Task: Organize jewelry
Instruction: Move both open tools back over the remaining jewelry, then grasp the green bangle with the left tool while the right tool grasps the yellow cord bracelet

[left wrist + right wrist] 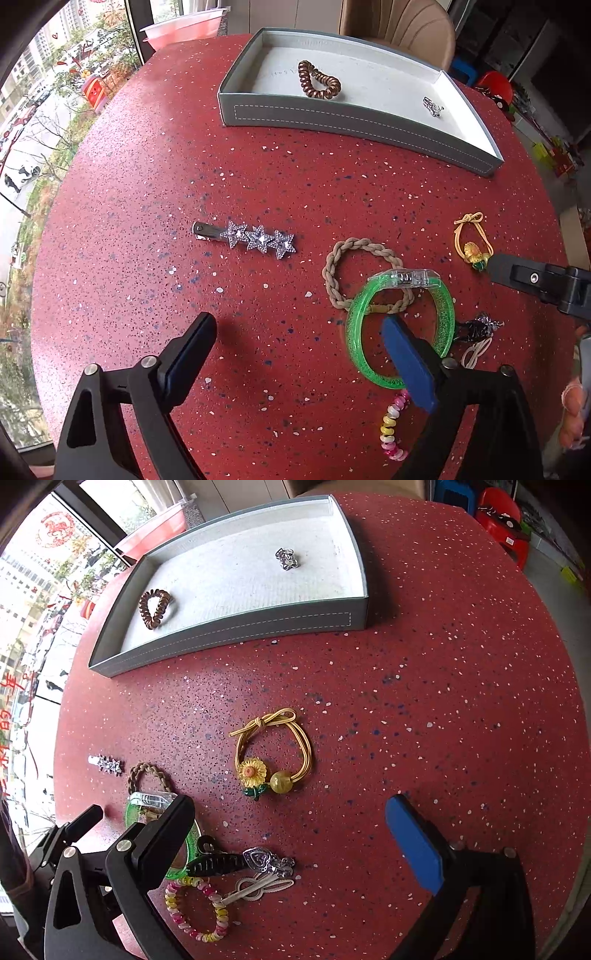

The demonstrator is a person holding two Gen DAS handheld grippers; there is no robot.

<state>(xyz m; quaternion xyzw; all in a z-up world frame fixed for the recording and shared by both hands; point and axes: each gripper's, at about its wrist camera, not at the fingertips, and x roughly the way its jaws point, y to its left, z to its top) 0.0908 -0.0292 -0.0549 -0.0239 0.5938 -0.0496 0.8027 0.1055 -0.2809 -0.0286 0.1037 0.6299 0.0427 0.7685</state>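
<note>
Red speckled surface: tray at the far edge holds a coil tie and a clip; both hand-held grippers, left and right, gape empty above loose jewelry, the right likely lined up on the sunflower tie.

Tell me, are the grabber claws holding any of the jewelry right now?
No, nothing is held. The left gripper and the right gripper are both open and empty above the table.

Glossy green plastic bangle; speckled red table (stone-like); sparkly metal hair clip.
</note>
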